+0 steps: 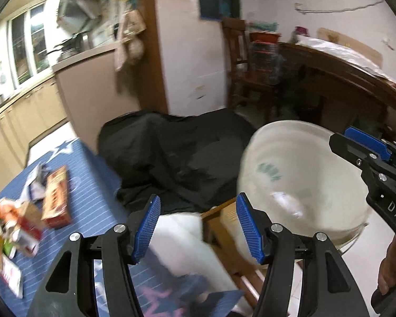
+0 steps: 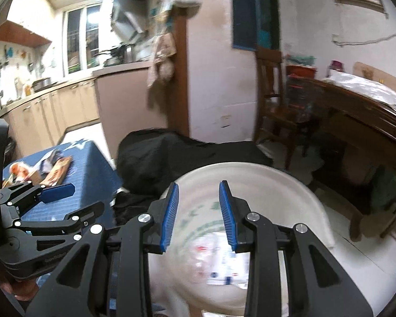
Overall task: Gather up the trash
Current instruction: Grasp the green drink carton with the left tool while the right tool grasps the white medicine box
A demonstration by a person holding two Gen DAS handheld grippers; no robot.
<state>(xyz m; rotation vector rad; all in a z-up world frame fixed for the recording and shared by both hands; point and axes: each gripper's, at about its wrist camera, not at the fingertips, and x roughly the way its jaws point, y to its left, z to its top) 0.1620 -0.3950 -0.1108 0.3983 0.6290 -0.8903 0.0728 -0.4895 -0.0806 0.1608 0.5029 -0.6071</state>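
Trash (image 1: 26,211) strewn over a blue striped tablecloth (image 1: 92,198) to the left: a red-brown carton (image 1: 56,198), crumpled wrappers and small boxes, print on all of them too blurred to read. Left gripper (image 1: 198,227) held wide apart and gripping nothing, above a white sheet (image 1: 182,237) at the table's near edge. Beyond it, a heap of black cloth (image 1: 171,153). Right gripper (image 2: 198,216) parted to a middling gap, also gripping nothing, poised over a white bucket (image 2: 290,185). Faint green writing on the bucket's inner wall, unreadable through motion blur; inside at the bottom, smeared packaging (image 2: 219,261) with red and blue print. On the right gripper's body, seen from the left wrist camera, white letters "DAS", the rest cut off. Behind, wooden chair (image 2: 274,100) by the white wall.
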